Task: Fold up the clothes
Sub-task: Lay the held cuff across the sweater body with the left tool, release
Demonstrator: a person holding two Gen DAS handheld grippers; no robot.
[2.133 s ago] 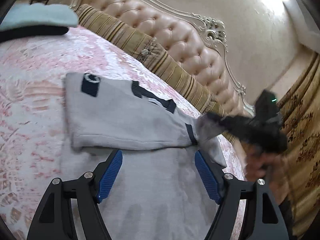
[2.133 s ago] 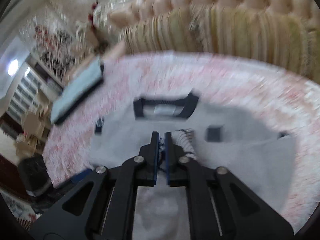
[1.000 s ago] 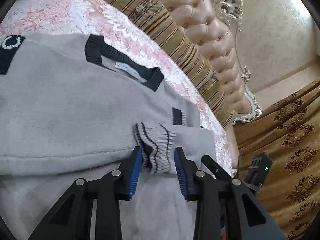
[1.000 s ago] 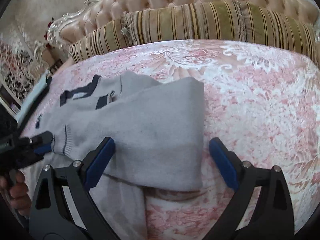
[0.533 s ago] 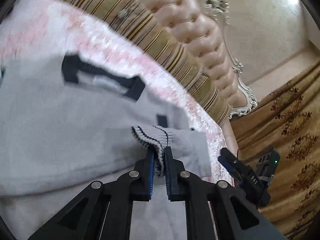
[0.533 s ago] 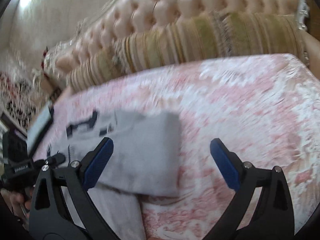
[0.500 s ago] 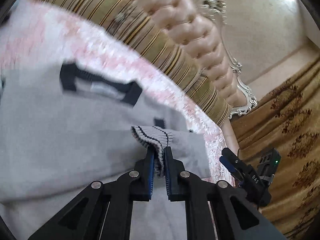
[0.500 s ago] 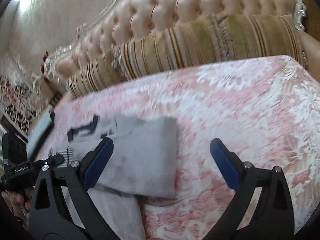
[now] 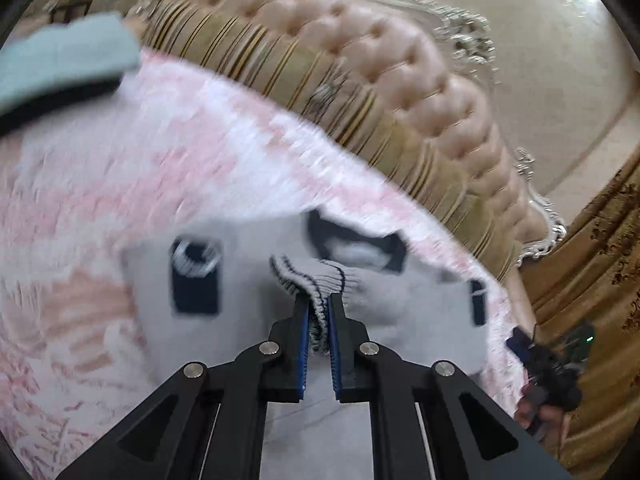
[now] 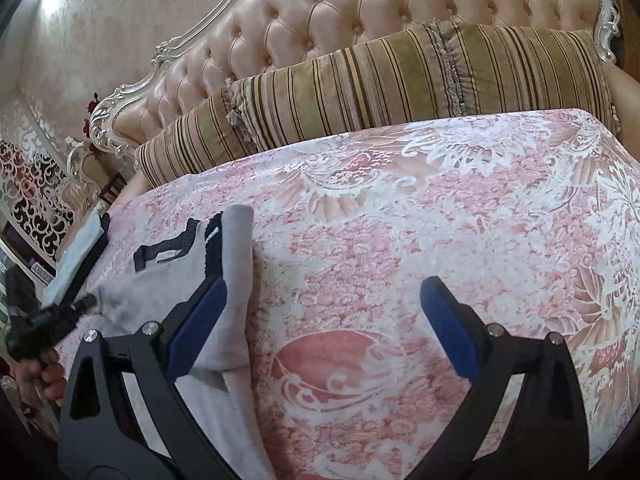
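Looking for words, none can be read: the white tag inside the dark collar (image 9: 356,246) is a blur, and the dark patch (image 9: 196,280) on the chest shows only a pale ring shape.

The left claw (image 9: 318,312) is clenched on the striped cuff (image 9: 310,280) of the grey sweater (image 9: 248,264). The cuff sticks up out of the blue pads (image 9: 303,344) and fans open above them, with thin dark lines across its ribs. In the left wrist view the cuff is held over the sweater's chest, between the dark patch and the collar. The rest of the sweater lies flat on the bed beneath.

The right claw (image 10: 322,322) is wide open and holds nothing. In the right wrist view the sweater (image 10: 232,312) lies to its left, and the claw's left pad (image 10: 198,322) shows over the sweater's folded edge; I cannot tell if they touch. Between the two pads is only bedspread.

The pink and white bedspread (image 10: 400,240) has swirly flower shapes. Long striped pillows (image 10: 360,92) in green and gold lie along the head of the bed, against a puffy pink headboard (image 10: 320,12) with buttons and a curly silver frame. A pale blue and black folded thing (image 9: 60,64) sits on the far side of the bed. Gold curtains (image 9: 600,260) hang at the right in the left wrist view.
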